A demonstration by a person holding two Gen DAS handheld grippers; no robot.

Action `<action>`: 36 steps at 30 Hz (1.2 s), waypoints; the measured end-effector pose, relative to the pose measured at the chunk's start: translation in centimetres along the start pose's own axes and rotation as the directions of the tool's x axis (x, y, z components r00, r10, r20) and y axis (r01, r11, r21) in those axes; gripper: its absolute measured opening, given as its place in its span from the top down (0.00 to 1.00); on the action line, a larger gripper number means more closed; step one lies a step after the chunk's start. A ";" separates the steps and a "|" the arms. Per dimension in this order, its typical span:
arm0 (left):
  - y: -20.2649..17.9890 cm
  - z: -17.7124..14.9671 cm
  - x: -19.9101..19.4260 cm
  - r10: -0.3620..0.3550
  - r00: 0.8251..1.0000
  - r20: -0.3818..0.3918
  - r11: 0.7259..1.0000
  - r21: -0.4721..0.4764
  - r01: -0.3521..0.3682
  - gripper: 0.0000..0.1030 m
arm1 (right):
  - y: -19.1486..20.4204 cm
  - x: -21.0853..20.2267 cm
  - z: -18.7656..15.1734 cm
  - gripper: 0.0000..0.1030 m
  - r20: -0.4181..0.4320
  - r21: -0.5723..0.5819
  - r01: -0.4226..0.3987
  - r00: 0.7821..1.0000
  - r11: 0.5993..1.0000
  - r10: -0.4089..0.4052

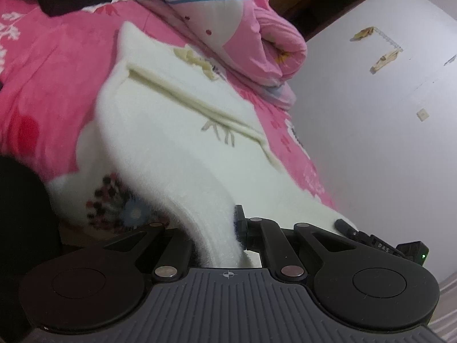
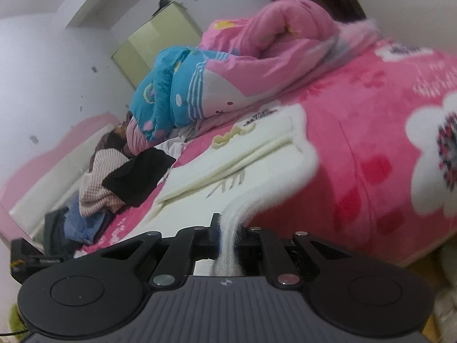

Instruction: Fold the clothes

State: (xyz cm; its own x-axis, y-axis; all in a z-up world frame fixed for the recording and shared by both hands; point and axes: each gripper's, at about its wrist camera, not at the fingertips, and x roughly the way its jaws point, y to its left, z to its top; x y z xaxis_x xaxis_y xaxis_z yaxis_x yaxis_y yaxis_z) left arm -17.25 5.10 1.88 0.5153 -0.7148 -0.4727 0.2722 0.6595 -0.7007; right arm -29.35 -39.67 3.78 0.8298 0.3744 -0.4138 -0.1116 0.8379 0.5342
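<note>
While both pairs of jaws are clamped on the near hem of the white fleece garment (image 1: 177,131), by the left gripper (image 1: 228,245) and right gripper (image 2: 228,245), it is draped over the pink bed (image 2: 371,148) toward its near edge, judged soft, light, best pinched at corners; no containers are seen.

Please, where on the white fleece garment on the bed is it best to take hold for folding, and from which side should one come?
Probably at its near hem, coming from the bed's near edge. The white fleece garment lies flat on the pink blanket, and only this edge lifts free. The left gripper and right gripper are already shut on it there, one on each corner.
</note>
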 end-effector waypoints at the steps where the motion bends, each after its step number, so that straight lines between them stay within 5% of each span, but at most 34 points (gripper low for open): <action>1: 0.0 0.4 0.1 -0.004 1.000 0.007 1.000 0.004 0.004 0.97 | 0.1 0.3 0.5 0.93 0.001 -0.018 0.004 1.000 1.000 -0.004; 14: 1.1 10.3 4.1 0.019 0.991 0.132 1.000 -0.009 -0.018 0.97 | 0.0 8.1 9.1 0.93 0.084 -0.136 0.023 0.996 0.990 -0.012; 25: 6.8 19.1 12.7 0.104 0.983 0.152 0.991 -0.103 -0.089 0.96 | -4.4 22.3 16.6 0.93 0.064 -0.010 -0.009 0.998 1.000 0.010; 36: 11.6 22.1 19.0 0.124 0.987 0.103 0.980 -0.168 -0.106 0.94 | -11.8 32.2 15.9 0.93 -0.026 0.188 0.025 0.999 0.982 -0.020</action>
State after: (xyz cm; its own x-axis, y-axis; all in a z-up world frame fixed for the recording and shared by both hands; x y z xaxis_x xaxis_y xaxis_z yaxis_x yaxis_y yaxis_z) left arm 13.67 4.33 -3.38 0.6263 -0.5996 -0.4982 0.0756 0.6828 -0.7267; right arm 7.40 -43.87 -4.11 0.8175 0.3675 -0.4434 0.0138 0.7571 0.6531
